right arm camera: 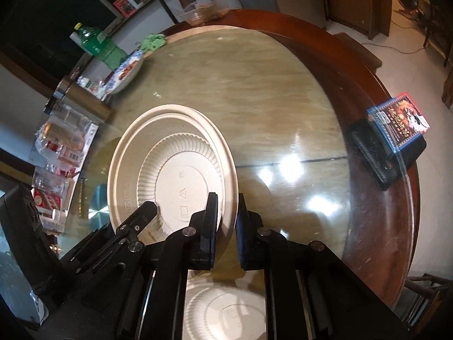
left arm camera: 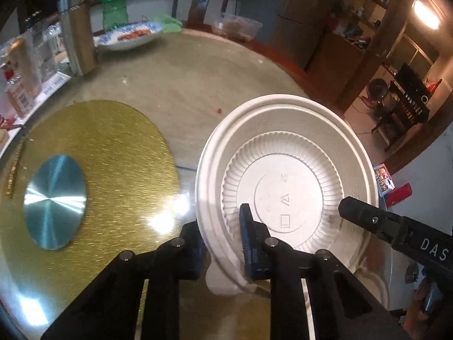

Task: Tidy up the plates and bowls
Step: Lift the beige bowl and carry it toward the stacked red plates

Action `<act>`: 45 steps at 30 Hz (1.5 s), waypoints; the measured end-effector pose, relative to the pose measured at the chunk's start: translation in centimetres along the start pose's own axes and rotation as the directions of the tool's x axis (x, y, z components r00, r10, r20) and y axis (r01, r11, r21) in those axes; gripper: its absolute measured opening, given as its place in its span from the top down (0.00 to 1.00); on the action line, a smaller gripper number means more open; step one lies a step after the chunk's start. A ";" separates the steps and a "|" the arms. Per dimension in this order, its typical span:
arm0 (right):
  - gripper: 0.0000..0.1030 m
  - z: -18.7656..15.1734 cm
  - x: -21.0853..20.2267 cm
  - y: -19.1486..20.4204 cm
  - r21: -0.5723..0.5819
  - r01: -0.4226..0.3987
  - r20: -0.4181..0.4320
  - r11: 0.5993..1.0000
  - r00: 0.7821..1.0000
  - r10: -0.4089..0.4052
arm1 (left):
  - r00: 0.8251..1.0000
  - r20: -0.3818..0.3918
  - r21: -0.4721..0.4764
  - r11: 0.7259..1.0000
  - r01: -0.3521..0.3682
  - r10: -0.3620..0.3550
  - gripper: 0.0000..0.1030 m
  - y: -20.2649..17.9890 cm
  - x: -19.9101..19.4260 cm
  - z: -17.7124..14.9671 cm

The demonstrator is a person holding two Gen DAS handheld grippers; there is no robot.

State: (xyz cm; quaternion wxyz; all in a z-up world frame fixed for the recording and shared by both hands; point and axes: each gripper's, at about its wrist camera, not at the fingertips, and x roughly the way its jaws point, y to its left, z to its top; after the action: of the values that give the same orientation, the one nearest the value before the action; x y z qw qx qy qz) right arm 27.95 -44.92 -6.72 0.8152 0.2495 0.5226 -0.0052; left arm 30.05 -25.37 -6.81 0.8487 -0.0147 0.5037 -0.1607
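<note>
Two nested white plates, one patterned dish, one green bottle.

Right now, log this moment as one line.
left gripper: grips white plate rim | right gripper: grips same rim | plate: tilted above glass table

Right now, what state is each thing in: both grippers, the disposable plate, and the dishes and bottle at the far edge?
Left gripper: shut on the white plate's rim.
Right gripper: shut on the same rim.
White plate: held tilted above the glass tabletop, with a smaller ribbed dish nested in it.
Blue-patterned plate: resting flat, holding red food.
Green bottle: upright, capped.
</note>
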 end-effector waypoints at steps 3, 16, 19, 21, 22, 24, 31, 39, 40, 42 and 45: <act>0.89 -0.5 -0.4 1.8 -0.031 -0.014 0.001 0.999 1.000 0.014 | 0.999 0.026 -0.006 1.000 -0.024 0.024 0.81 1.2 -1.6 -0.2; 0.89 -8.3 -1.5 11.3 -0.172 -0.140 -0.041 0.975 0.990 0.135 | 0.984 0.079 -0.108 0.982 -0.152 0.161 0.81 9.1 -10.0 -6.1; 0.89 -10.6 -1.8 12.4 -0.186 -0.156 -0.049 0.970 0.988 0.149 | 0.981 0.087 -0.122 0.979 -0.163 0.174 0.81 10.5 -11.7 -8.0; 0.89 -11.9 -2.2 12.8 -0.187 -0.160 -0.053 0.969 0.987 0.153 | 0.979 0.090 -0.120 0.978 -0.170 0.181 0.81 10.9 -12.4 -8.9; 0.89 -12.7 -2.3 13.1 -0.190 -0.160 -0.055 0.969 0.987 0.152 | 0.978 0.092 -0.120 0.978 -0.173 0.185 0.81 11.1 -12.9 -9.6; 0.89 -13.8 -2.7 13.5 -0.198 -0.155 -0.052 0.968 0.988 0.147 | 0.979 0.091 -0.126 0.978 -0.169 0.181 0.81 11.6 -13.4 -10.5; 0.89 -17.6 -3.6 15.6 -0.240 -0.123 -0.044 0.963 0.992 0.116 | 0.981 0.095 -0.144 0.977 -0.157 0.171 0.81 13.7 -15.2 -13.4; 0.89 -20.9 -3.1 17.6 -0.277 -0.099 -0.058 0.956 0.995 0.086 | 0.985 0.076 -0.164 0.977 -0.139 0.154 0.81 16.2 -15.7 -16.2; 0.89 -21.3 -2.9 17.8 -0.279 -0.098 -0.063 0.955 0.995 0.083 | 0.985 0.075 -0.166 0.976 -0.138 0.153 0.81 16.5 -15.7 -16.6; 0.89 -21.8 -2.6 18.1 -0.285 -0.094 -0.070 0.954 0.995 0.077 | 0.986 0.073 -0.166 0.976 -0.138 0.152 0.81 16.9 -15.8 -17.1; 0.89 -22.7 -2.1 18.5 -0.291 -0.092 -0.081 0.952 0.994 0.071 | 0.987 0.065 -0.177 0.975 -0.134 0.147 0.81 17.6 -15.8 -18.2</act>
State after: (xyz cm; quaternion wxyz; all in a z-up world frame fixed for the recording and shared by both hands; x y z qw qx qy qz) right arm 12.72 -19.88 -4.97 0.8240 0.1469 0.5349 0.1150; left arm 11.99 -1.65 -5.61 0.8723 -0.0586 0.4822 -0.0555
